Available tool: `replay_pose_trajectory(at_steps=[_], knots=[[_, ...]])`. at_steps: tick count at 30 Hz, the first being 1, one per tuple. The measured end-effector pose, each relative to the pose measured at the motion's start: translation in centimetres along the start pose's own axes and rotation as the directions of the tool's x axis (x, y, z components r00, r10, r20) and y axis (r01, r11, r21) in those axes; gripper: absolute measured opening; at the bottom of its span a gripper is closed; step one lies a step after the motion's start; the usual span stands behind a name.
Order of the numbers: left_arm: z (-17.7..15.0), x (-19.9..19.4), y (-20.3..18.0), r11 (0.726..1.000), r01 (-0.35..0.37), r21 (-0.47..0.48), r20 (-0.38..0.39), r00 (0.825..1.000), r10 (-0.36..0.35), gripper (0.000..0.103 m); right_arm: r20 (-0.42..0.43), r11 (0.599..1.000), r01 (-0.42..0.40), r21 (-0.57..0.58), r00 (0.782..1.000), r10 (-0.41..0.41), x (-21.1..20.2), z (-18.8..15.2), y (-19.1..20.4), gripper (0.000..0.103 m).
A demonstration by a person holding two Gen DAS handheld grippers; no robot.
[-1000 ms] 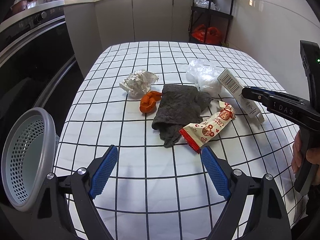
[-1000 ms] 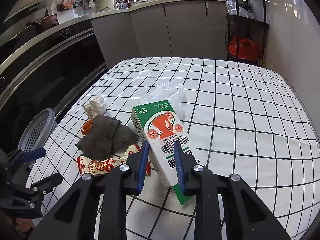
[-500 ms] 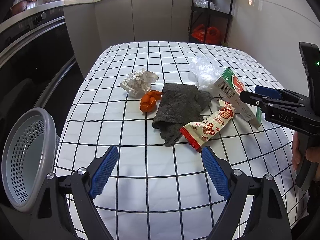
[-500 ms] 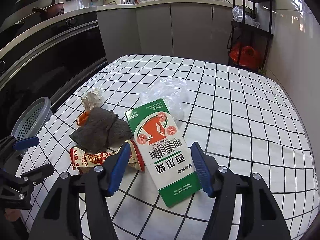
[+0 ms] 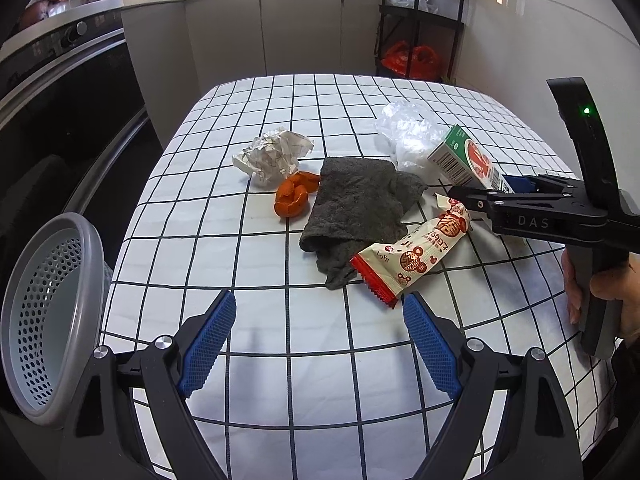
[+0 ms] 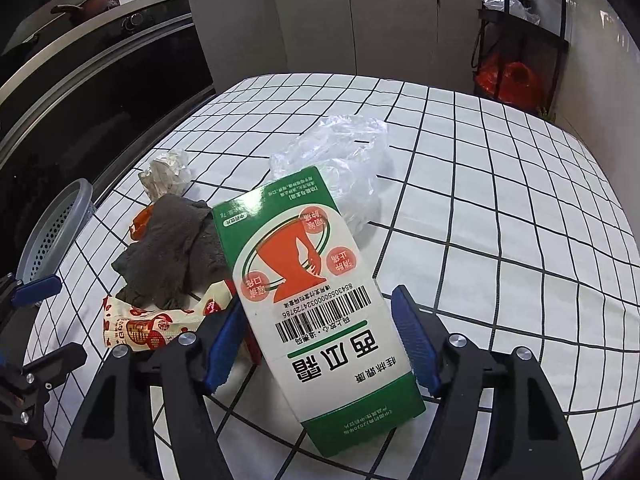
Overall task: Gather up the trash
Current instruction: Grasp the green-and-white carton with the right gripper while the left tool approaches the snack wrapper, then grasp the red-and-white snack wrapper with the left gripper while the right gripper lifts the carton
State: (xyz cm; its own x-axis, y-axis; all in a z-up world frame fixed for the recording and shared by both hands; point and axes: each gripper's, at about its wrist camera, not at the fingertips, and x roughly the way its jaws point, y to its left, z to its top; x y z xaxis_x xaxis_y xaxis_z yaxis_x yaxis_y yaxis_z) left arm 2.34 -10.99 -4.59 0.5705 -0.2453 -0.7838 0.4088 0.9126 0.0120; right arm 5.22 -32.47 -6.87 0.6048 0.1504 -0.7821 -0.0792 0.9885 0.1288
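Observation:
A green and white carton lies flat on the checked tablecloth, printed face up. My right gripper straddles its near end; the jaws are opening and the blue pads stand just off its sides. From the left wrist view, the carton sits under the right gripper. My left gripper hangs open and empty over the near cloth. Beyond it lie a red snack wrapper, a grey rag, orange peel, crumpled paper and a clear plastic bag.
A grey perforated basket stands off the table's left edge, close to the left gripper. A dark oven front runs along the left. A black shelf with a red bag stands behind the table. A hand grips the right handle.
The right gripper's jaws have spread wide and it has come down closer over the carton. The carton went from its narrow side to lying flat. The left gripper has not moved.

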Motion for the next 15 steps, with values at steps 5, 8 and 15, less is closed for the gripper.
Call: replay_pose_trajectory(at_steps=[5,8,15], knots=[[0.0,0.0,0.2,1.0,-0.001,-0.008,0.001,1.0,0.001,0.084,0.022,1.0,0.004,0.004,1.0,-0.004,-0.8,0.0,0.4,0.056],[0.1,-0.2,0.1,1.0,0.008,-0.011,0.005,1.0,-0.008,0.084,0.042,0.999,0.006,0.045,0.999,-0.008,-1.9,-0.1,0.3,0.053],[0.1,-1.1,-0.8,0.999,0.032,0.005,0.029,0.999,-0.032,0.084,0.1,0.99,-0.001,0.144,0.995,-0.014,-5.9,-1.2,1.1,0.052]])
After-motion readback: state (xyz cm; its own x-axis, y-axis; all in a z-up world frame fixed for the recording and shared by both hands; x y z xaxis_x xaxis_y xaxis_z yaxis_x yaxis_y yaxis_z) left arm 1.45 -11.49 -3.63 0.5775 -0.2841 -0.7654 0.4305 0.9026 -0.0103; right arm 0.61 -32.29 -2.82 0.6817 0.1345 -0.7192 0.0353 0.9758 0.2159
